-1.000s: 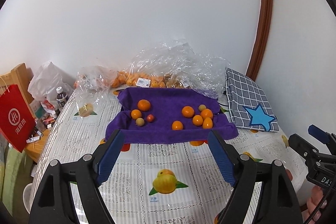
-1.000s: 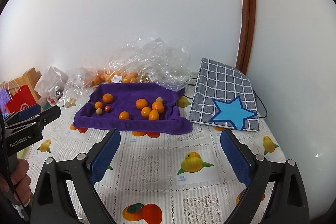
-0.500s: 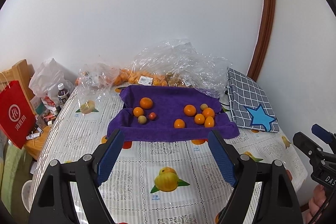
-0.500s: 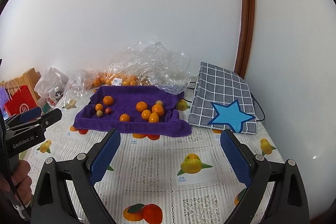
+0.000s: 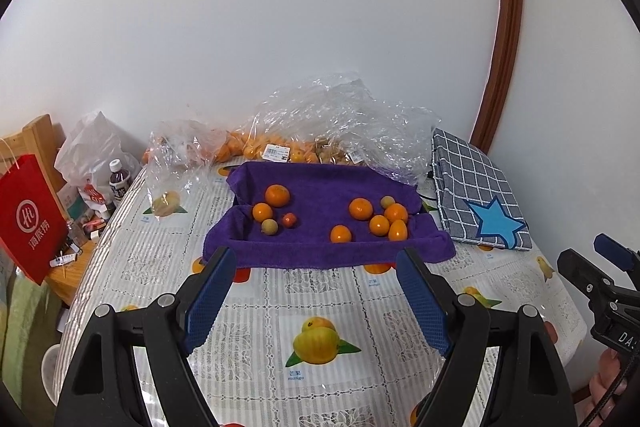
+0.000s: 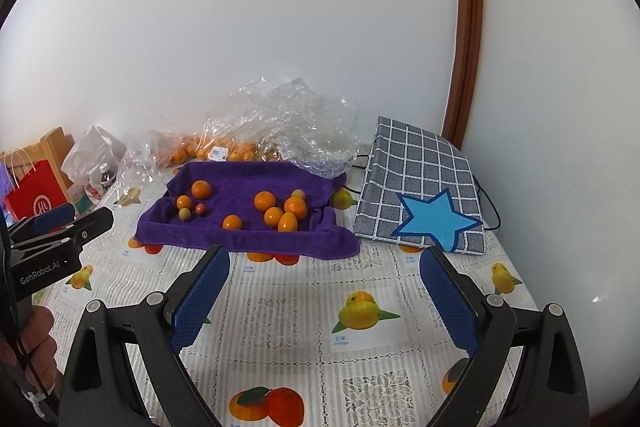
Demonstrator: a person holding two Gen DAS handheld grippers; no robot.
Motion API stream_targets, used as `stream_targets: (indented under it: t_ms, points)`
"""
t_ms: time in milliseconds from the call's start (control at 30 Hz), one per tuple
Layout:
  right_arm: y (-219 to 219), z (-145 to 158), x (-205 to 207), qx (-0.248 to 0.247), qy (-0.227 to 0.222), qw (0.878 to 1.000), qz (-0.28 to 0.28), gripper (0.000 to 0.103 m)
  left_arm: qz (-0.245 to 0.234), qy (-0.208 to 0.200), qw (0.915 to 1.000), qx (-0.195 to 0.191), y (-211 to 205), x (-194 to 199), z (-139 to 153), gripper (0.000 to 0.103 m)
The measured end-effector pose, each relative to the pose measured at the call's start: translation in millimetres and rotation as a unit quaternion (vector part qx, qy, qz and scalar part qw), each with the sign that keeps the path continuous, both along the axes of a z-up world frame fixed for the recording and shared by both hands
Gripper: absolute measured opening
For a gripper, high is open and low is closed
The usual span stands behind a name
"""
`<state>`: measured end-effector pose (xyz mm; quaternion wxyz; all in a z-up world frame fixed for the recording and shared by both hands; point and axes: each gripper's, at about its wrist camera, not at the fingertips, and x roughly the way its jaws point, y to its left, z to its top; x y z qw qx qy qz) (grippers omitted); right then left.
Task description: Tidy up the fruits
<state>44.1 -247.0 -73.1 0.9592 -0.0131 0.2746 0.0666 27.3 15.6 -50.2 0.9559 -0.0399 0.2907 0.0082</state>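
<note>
Left wrist view: the left gripper point(image 5: 316, 301) hangs over the fruit-print tablecloth point(image 5: 320, 287), jaws wide apart and empty. Open cloth lies between its fingertips and the near hem of the purple towel point(image 5: 320, 247), where 4 fruits point(image 5: 277, 195) sit left and 6 fruits point(image 5: 362, 209) right. Only here the table's left edge shows, with a red bag point(image 5: 30, 219) beyond it.

Right wrist view: the right gripper point(image 6: 324, 291) is likewise spread and empty. The checked bag point(image 6: 420, 187) appears whole, just right of the towel, with the table's right edge near it.
</note>
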Motion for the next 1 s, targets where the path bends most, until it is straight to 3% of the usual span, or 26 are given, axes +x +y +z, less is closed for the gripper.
stream_targets:
  t_ms: [1000]
  points:
    - [-1.4, -1.7, -2.9, -0.003, -0.009, 1.000, 0.002, 0.095, -0.004, -0.006, 1.0000, 0.001, -0.2, -1.3, 1.1, 0.082]
